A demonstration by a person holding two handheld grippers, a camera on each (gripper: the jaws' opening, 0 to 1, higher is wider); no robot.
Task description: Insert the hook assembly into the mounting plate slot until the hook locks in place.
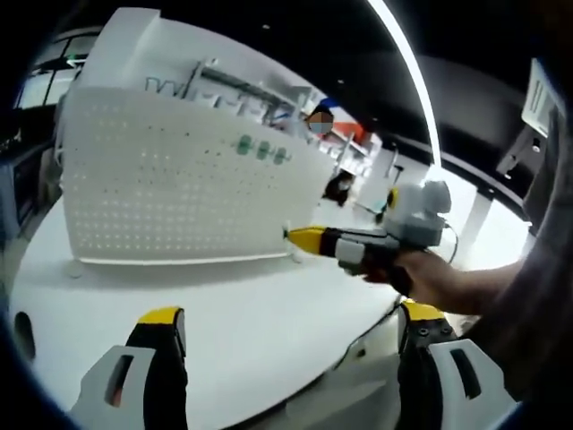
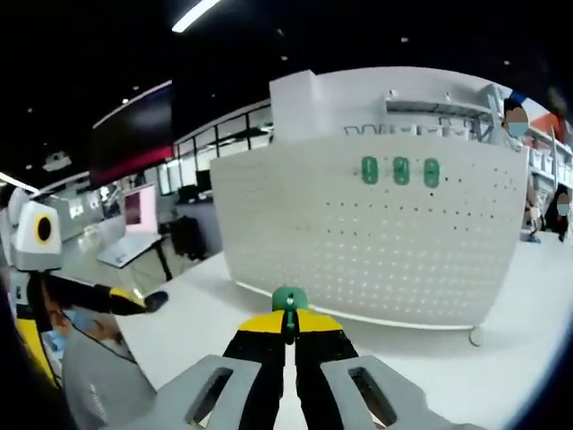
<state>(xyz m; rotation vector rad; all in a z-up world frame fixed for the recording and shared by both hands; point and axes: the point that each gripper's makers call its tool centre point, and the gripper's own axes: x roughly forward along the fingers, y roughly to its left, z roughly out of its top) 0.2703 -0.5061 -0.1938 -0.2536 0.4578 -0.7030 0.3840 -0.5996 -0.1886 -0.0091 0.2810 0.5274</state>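
Before the pegboard (image 2: 376, 242), right gripper (image 2: 289, 333) pinches a green hook (image 2: 288, 300).

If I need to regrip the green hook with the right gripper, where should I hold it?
Keep the hold as it is: the right gripper pinches the green hook by its rear stem, jaws closed from both sides, leaving the round head free ahead of the tips. Approach from behind, in line with the white pegboard, so the head faces the holes.

Bright overhead strip lights (image 1: 407, 67), soft focus, strong fisheye bending, mild glare on white surfaces
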